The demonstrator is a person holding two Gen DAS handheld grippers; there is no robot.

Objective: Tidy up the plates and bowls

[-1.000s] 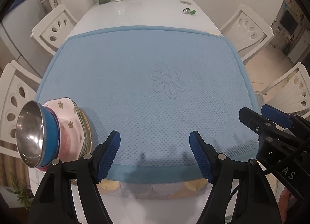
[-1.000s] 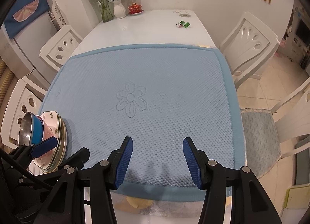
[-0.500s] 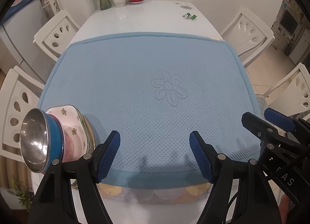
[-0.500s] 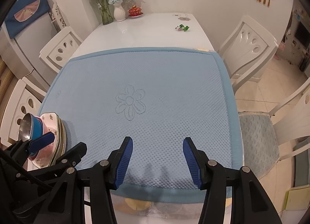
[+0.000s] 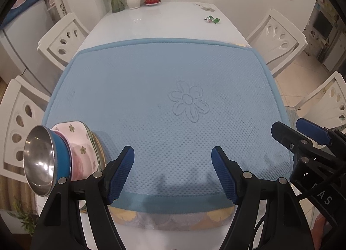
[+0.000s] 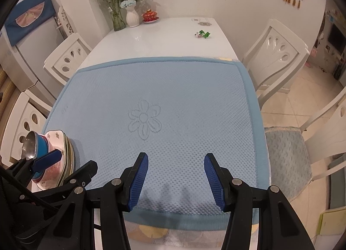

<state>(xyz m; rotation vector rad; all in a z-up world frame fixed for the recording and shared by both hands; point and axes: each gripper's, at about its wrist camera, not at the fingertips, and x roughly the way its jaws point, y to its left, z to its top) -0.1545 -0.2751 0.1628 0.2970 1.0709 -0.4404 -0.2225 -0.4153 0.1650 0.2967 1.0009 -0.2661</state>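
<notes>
currently both grippers hang over the near edge of a blue mat [image 5: 151, 90] that covers the near part of a white table [image 5: 164, 20]. left gripper [image 5: 173, 172]: blue-padded jaws stand wide apart, nothing between them, only mat below. right gripper [image 6: 176, 179]: jaws also apart, somewhat narrower than the left, nothing between them; in the left wrist view it shows at the right edge, beside the mat's right border. the dishes sit as one stack at the near left corner of the mat: a steel bowl with a blue outer wall [image 5: 41, 161] on top, a pink flowered bowl [image 5: 81, 141] under it, and plates [image 5: 100, 152] at the bottom, of which only the rims show. how many plates, cannot tell. the stack is just left of the left gripper's left finger and does not touch it. mat centre carries an embossed flower [image 6: 144, 119]. far end of the table: a glass vase of flowers [image 6: 117, 16], a white vase [image 6: 132, 18], a red lidded cup on a saucer [image 6: 149, 16], a green wrapper [image 6: 203, 34]. white chairs [image 6: 279, 53] stand along both long sides.
</notes>
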